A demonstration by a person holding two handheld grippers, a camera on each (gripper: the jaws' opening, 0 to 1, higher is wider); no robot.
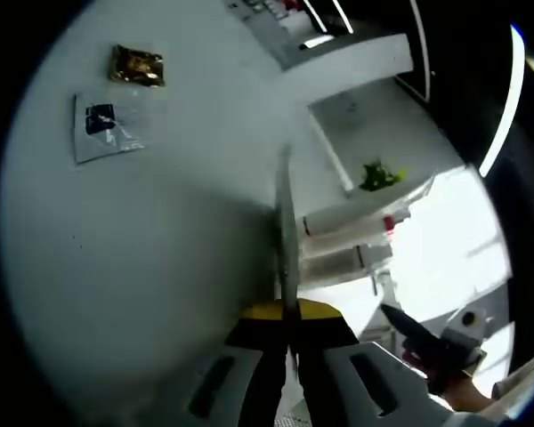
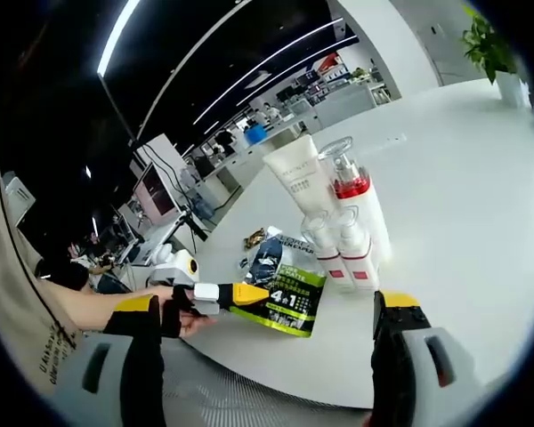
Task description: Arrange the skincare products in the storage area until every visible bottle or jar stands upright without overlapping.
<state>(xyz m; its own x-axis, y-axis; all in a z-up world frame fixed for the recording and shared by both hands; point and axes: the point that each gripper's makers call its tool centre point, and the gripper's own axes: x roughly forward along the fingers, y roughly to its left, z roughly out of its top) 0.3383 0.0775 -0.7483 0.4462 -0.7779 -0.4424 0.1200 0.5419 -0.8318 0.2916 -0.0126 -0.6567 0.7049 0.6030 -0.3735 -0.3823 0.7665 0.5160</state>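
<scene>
Near the table's edge stands a cluster: a white tube [image 2: 294, 173], a pump bottle [image 2: 349, 191] with a red collar, and two small clear-capped bottles [image 2: 325, 245] [image 2: 358, 242], all upright. My left gripper [image 2: 236, 294], held by a gloved hand, is shut on the corner of a green sachet [image 2: 294, 302] in front of them. In the left gripper view the sachet [image 1: 286, 222] shows edge-on as a thin strip between the shut jaws of the left gripper [image 1: 289, 311]. My right gripper [image 2: 267, 305] is open, its jaws wide apart below the sachet. The right gripper [image 1: 418, 334] also shows at lower right.
A dark blue sachet [image 2: 267, 253] and a gold sachet [image 2: 254, 238] lie behind the green one. On the white table [image 1: 160, 222] rest a gold sachet [image 1: 138, 65] and a white sachet [image 1: 107, 127]. A potted plant [image 2: 491, 49] stands far right.
</scene>
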